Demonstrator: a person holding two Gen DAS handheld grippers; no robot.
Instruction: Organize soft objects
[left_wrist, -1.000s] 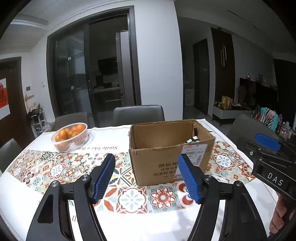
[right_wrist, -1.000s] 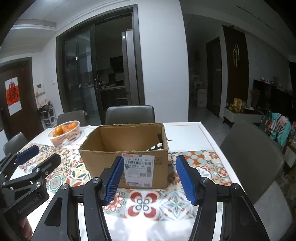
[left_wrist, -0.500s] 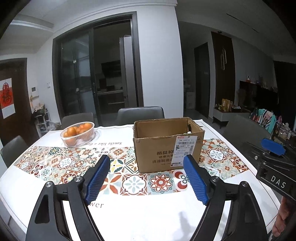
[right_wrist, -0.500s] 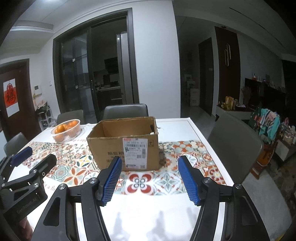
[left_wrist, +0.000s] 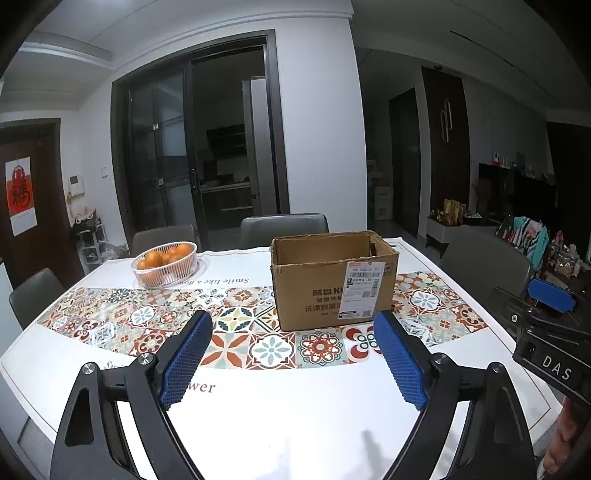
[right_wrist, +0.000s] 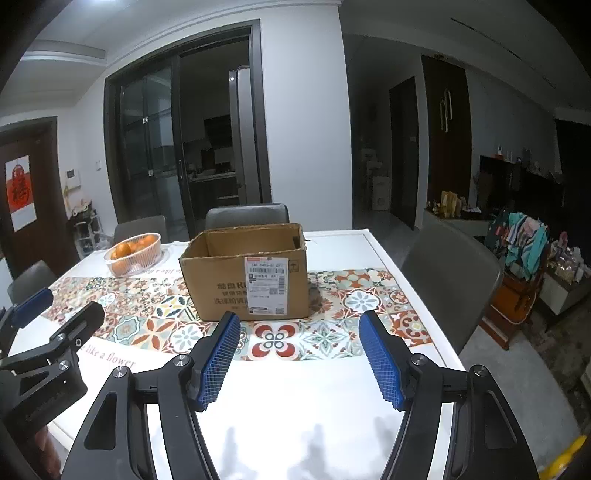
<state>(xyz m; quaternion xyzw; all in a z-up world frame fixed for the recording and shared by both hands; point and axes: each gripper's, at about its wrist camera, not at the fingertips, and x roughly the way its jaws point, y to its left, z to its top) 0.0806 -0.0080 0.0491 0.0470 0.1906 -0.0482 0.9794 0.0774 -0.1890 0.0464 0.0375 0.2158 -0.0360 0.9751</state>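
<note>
An open cardboard box (left_wrist: 332, 280) with a white shipping label stands on the patterned runner in the middle of the table; it also shows in the right wrist view (right_wrist: 247, 273). Its inside is hidden from here. No soft object shows outside it. My left gripper (left_wrist: 295, 360) is open and empty, held over the table's near edge, well short of the box. My right gripper (right_wrist: 301, 356) is open and empty too, to the right of the left one. The right gripper shows at the right edge of the left wrist view (left_wrist: 550, 332).
A white basket of oranges (left_wrist: 166, 264) stands at the table's back left. Grey chairs (left_wrist: 284, 229) stand around the white table (left_wrist: 295, 417), one at the right side (right_wrist: 450, 280). Cluttered furniture and clothes (right_wrist: 524, 243) are at the far right.
Both grippers have pulled back from the box towards the table's near edge and risen a little. The box looks smaller and farther. Both stay open and empty.
</note>
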